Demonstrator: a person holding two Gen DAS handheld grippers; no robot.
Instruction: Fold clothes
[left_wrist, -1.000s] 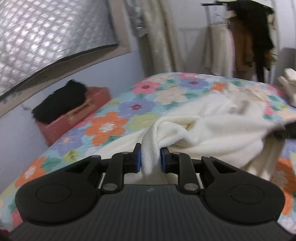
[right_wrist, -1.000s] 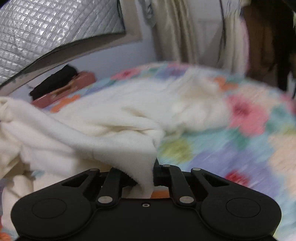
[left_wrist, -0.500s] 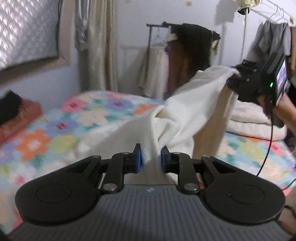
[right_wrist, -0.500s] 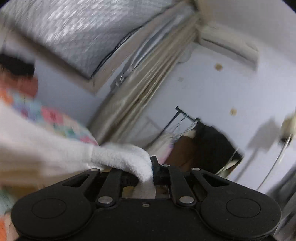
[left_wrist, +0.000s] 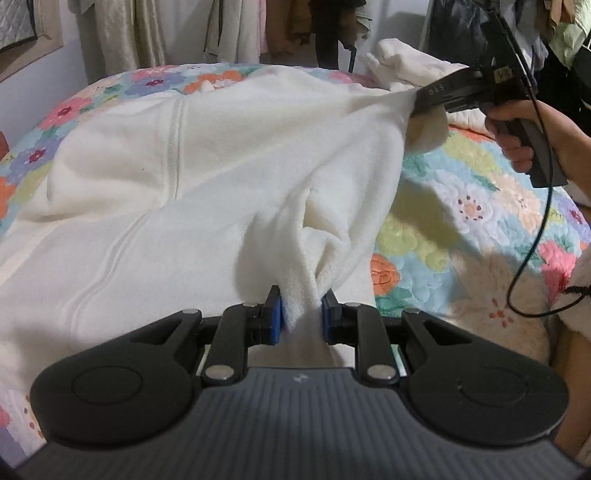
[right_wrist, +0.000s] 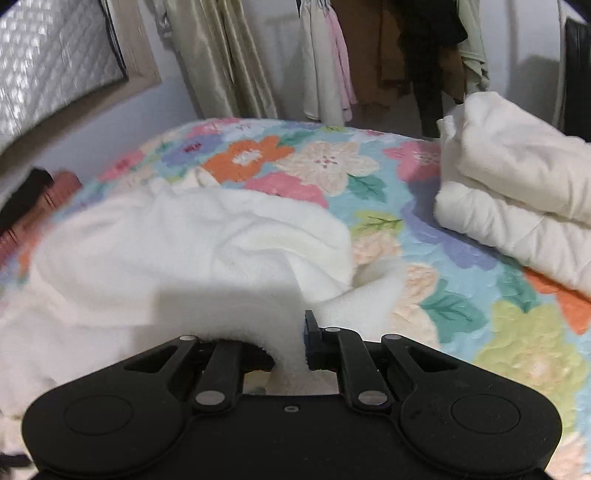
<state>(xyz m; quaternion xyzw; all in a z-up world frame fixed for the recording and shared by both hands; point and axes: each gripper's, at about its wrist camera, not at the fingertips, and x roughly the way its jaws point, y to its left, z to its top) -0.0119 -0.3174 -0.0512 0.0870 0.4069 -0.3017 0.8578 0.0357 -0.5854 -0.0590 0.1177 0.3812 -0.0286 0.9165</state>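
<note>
The left gripper (left_wrist: 301, 314) clamps a bunched edge of a cream fleece garment (left_wrist: 192, 177) between its blue pads (left_wrist: 275, 319), the cloth rising straight out of the jaws and fanning away over the bed. The right gripper (right_wrist: 290, 345), seen from the left wrist view off to the right in the person's hand (left_wrist: 532, 129), pinches another edge of the same fleece and draws it taut just above the floral quilt (left_wrist: 461, 199). From its own camera, that gripper's jaws stand narrow on a thick fold of fleece that hides the left finger. The garment lies mostly spread across the quilt ahead and to the left of both grippers, a seam running down its middle. No finished fold shows on it; judging by this, 1 garment is at the laying-out stage with its folding ahead. A stack of 2 folded cream pieces (right_wrist: 517, 184) rests at the quilt's right side.
</note>
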